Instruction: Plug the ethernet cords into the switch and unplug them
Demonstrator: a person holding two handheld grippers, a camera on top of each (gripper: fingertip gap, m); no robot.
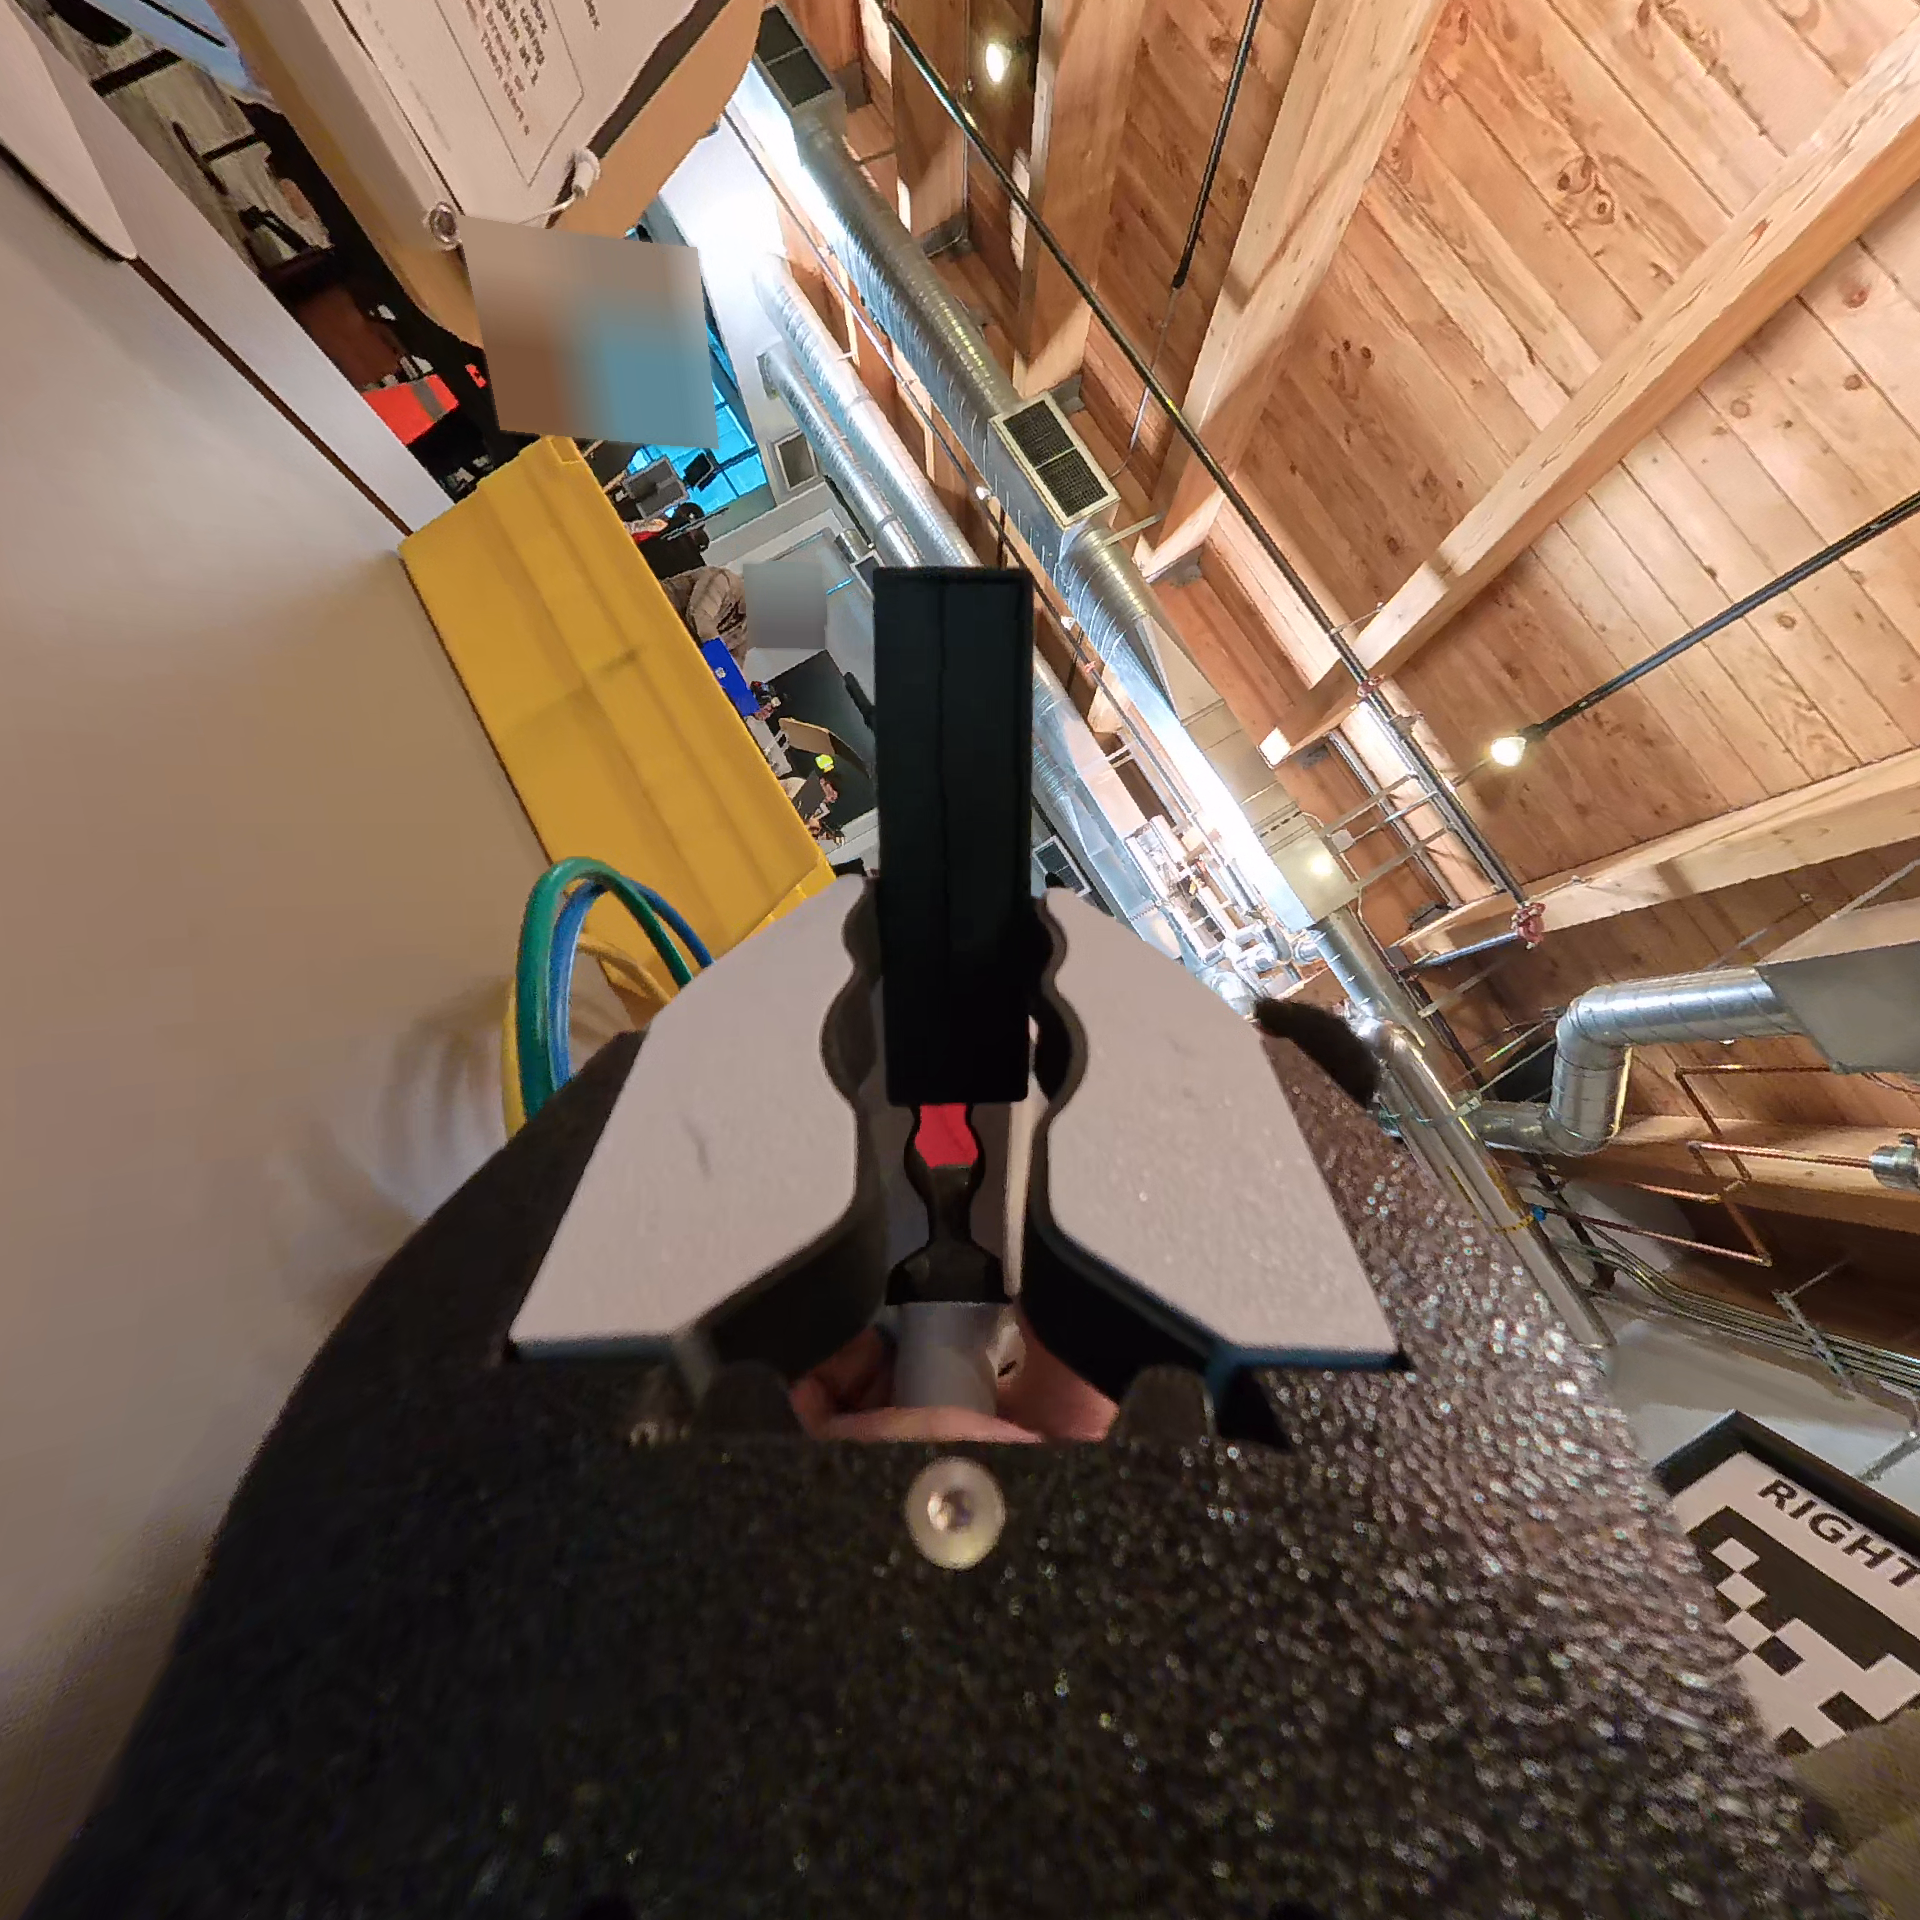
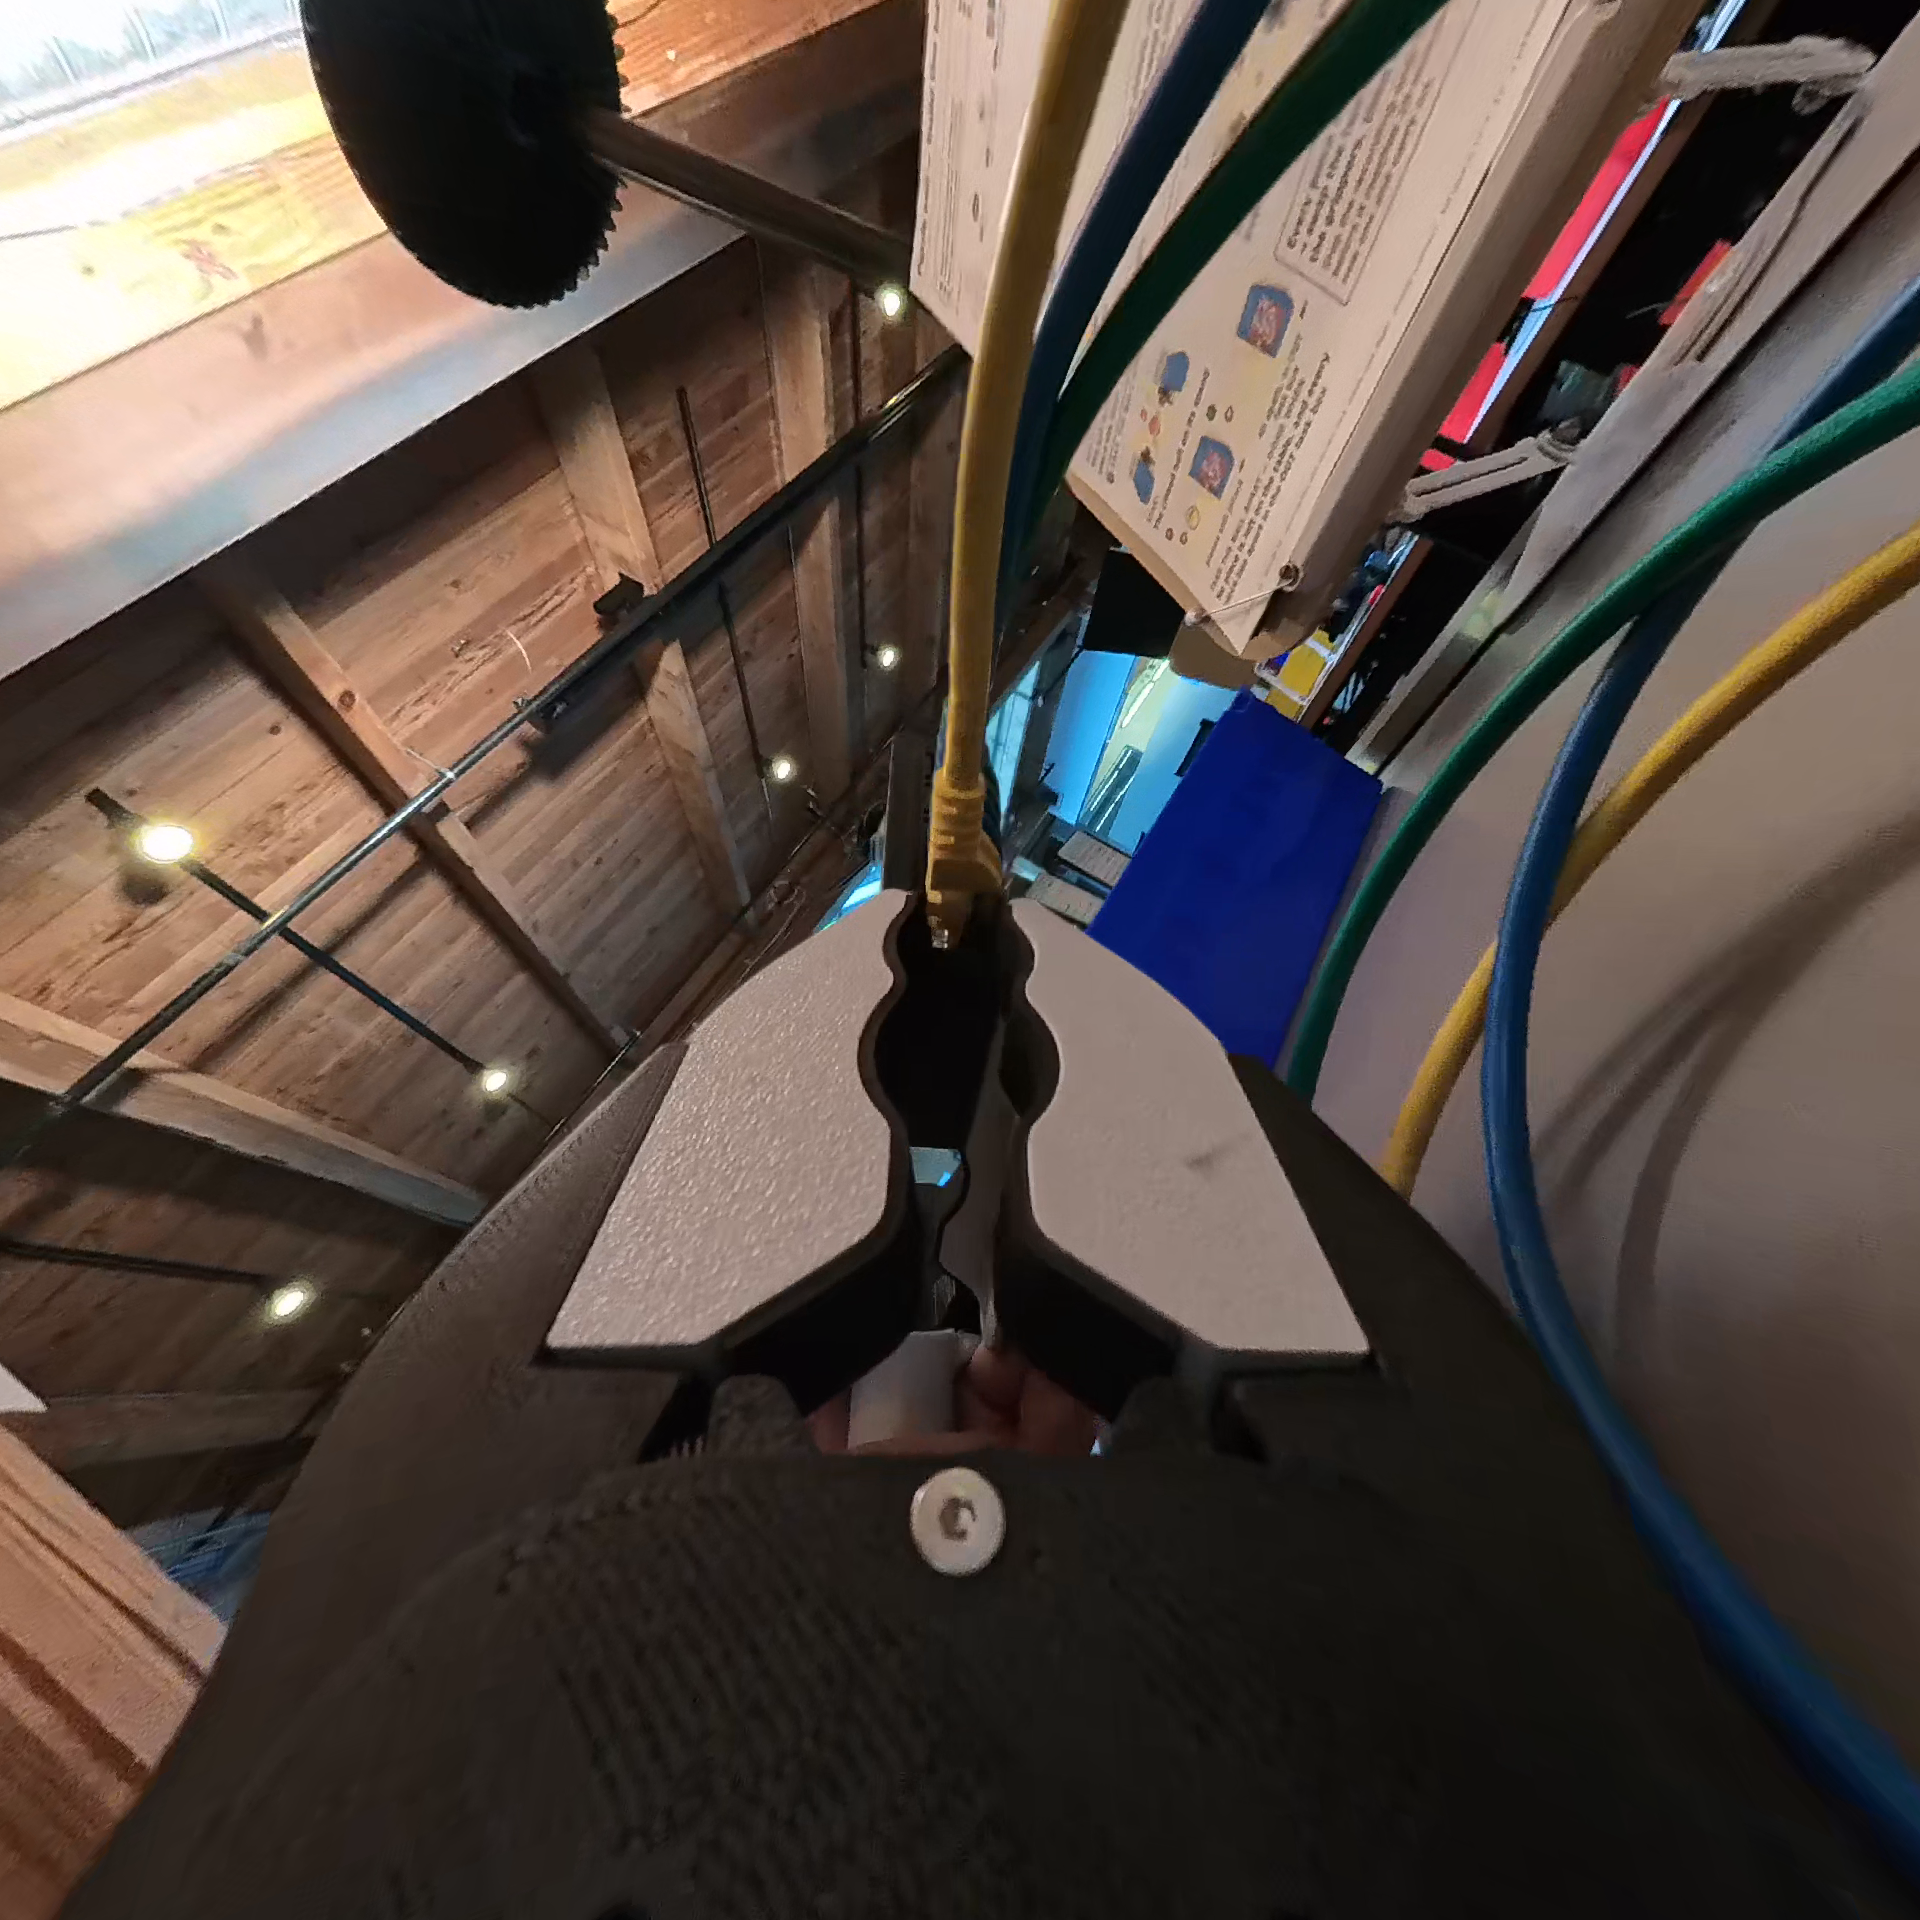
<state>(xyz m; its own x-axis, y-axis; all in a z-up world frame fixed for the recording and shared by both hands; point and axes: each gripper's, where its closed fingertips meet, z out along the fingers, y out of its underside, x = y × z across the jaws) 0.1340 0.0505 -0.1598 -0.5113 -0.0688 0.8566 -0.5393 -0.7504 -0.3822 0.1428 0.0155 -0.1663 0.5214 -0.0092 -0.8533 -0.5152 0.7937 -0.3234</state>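
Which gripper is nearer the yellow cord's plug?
Right. The right gripper is shut on the yellow plug; the left gripper clamps the black switch, no plug visible.

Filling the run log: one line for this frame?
left gripper: shut on switch | right gripper: shut on yellow plug | plug not in switch | blue cord, green cord: loose

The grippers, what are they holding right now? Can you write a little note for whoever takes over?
Left gripper: shut on the black switch, held up edge-on.
Right gripper: shut on the yellow cord at its plug.
Green cord and blue cord loop loose beside the right gripper.
Done: switch and yellow plug both picked up.
Left: I see no cord plugged in; the ports are hidden. Plug them in, then unplug.
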